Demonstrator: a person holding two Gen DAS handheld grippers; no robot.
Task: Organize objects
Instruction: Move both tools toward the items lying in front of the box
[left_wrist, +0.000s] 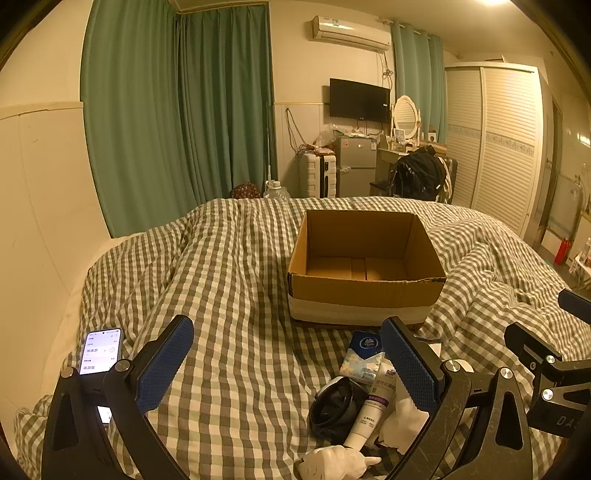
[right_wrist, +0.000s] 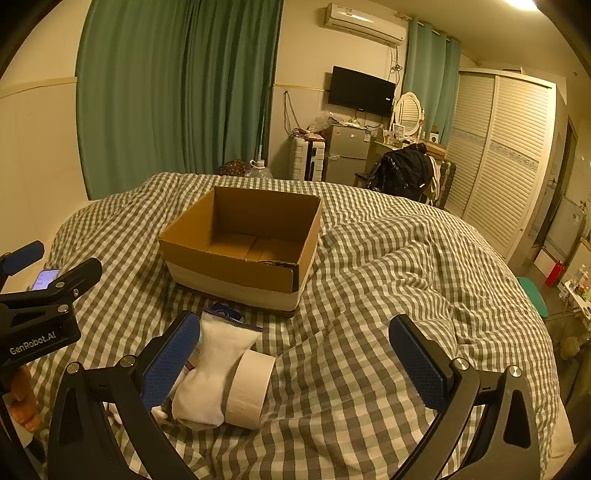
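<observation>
An open, empty cardboard box (left_wrist: 365, 269) sits on the checked bed cover; it also shows in the right wrist view (right_wrist: 240, 254). In front of it lies a pile: a blue tissue pack (left_wrist: 364, 354), a white tube (left_wrist: 373, 410), a black round object (left_wrist: 332, 410), a white figurine (left_wrist: 336, 461), a white sock (right_wrist: 214, 373) and a tape roll (right_wrist: 251, 387). My left gripper (left_wrist: 291, 365) is open and empty, its right finger over the pile. My right gripper (right_wrist: 295, 362) is open and empty, its left finger beside the sock.
A lit phone (left_wrist: 100, 350) lies on the bed at the left. The checked duvet (right_wrist: 388, 295) is rumpled with folds on the right. Beyond the bed stand a fridge (left_wrist: 354, 166), a suitcase, a chair with a black bag, and a wardrobe (left_wrist: 495, 147).
</observation>
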